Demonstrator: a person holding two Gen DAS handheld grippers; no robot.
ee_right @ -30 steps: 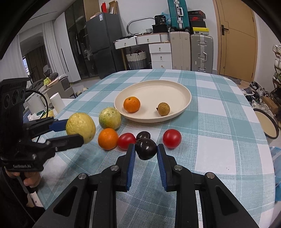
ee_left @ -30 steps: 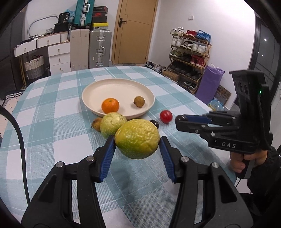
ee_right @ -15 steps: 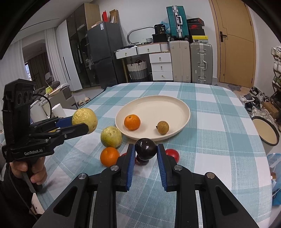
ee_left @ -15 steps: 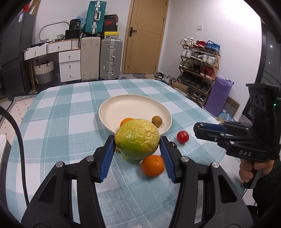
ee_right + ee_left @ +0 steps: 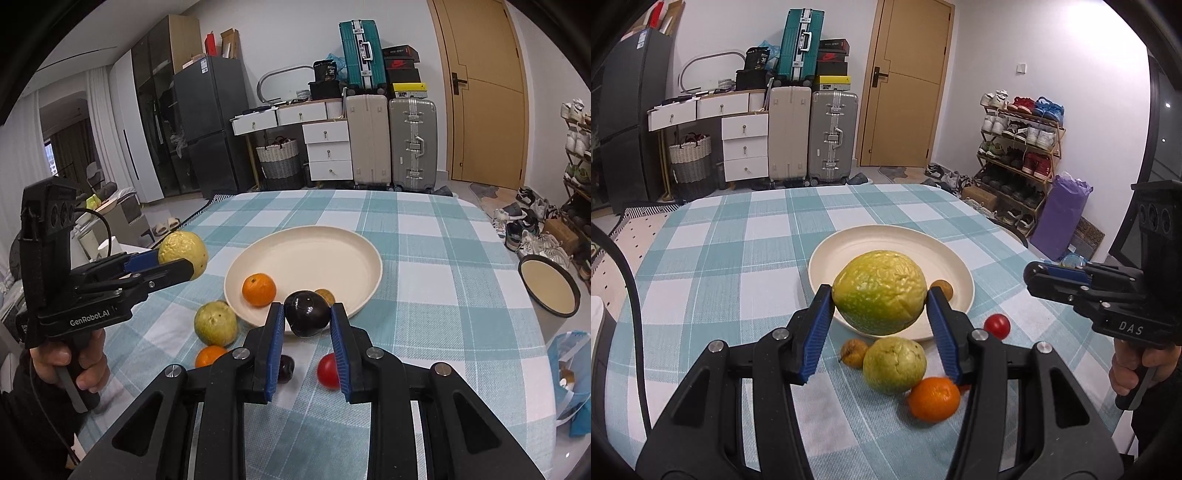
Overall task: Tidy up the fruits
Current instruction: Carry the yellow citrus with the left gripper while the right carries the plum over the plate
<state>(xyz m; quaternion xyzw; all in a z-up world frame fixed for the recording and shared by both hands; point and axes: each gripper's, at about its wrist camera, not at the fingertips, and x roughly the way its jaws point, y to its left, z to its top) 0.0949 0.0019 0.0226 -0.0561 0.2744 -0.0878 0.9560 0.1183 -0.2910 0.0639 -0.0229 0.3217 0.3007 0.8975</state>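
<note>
So we're roughly a third of the way through sorting the fruit, going by how things lie. The cream plate point(image 5: 364, 282) already has two pieces on it — a small orange point(image 5: 259, 290) and a little brown fruit point(image 5: 325, 295) that peeks out just past our right fingers point(image 5: 275, 354).

Both hands are loaded. Our left gripper point(image 5: 881, 328) has its fingers clamped on either side of a big bumpy yellow-green citrus point(image 5: 881, 291), held up off the tabletop point(image 5: 738, 240) with the plate right behind it. Our right gripper point(image 5: 307, 354) has its fingers squeezed nearly together on a dark plum point(image 5: 307, 314), also lifted, sitting over the near rim of the plate. So those two look like the next to go in — we'd guess they just need carrying forward a bit and letting go.

What's left on the checked cloth: a pale green guava-looking fruit point(image 5: 894, 365) and a second orange point(image 5: 934, 398) below and between the left fingers, a small brownish fruit point(image 5: 854, 352) just beside the guava, a red tomato point(image 5: 997, 326) off to the right of the left fingers, plus another dark plum point(image 5: 286, 367) under the right fingers. That's five more after these two.
</note>
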